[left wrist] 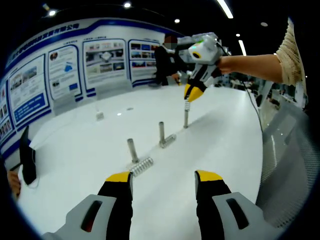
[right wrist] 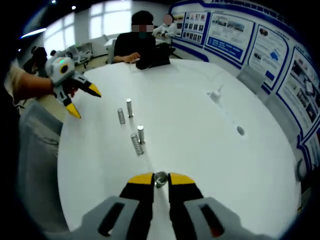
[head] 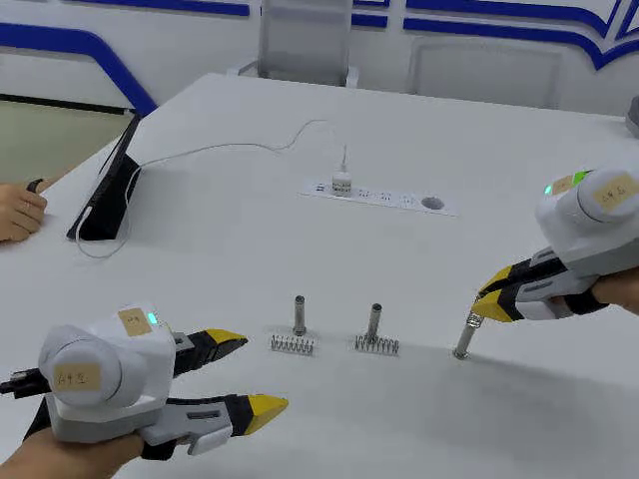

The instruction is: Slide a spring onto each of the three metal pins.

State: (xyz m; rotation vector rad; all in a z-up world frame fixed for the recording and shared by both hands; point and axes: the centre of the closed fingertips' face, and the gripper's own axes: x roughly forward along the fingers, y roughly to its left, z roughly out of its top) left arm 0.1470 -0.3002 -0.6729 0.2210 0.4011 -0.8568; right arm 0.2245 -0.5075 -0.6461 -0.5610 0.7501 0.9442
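At frame right in the head view, the right gripper has its yellow-tipped fingers drawn almost together, pinched on a spring at the top of the 3rd pin. Whether the coil is already over the pin's tip can't be told. At lower left the left gripper is empty, fingers spread wide above the white table.

Tan tape tags w/ handwriting sit on both gripper bodies, but the writing is illegible. Blue-and-white wall boards (upper left of the left gripper view) carry print too small to read.

The pins are short grey metal posts in a row across the lower centre of the head view. The 1st pin & 2nd pin stand upright and bare. A loose spring lies flat just below the 1st, and a second loose spring lies likewise below the 2nd. The 3rd pin looks tilted.

Toward the top of the frame sit a power strip and, at left, a dark tablet. A hand rests at the left edge.
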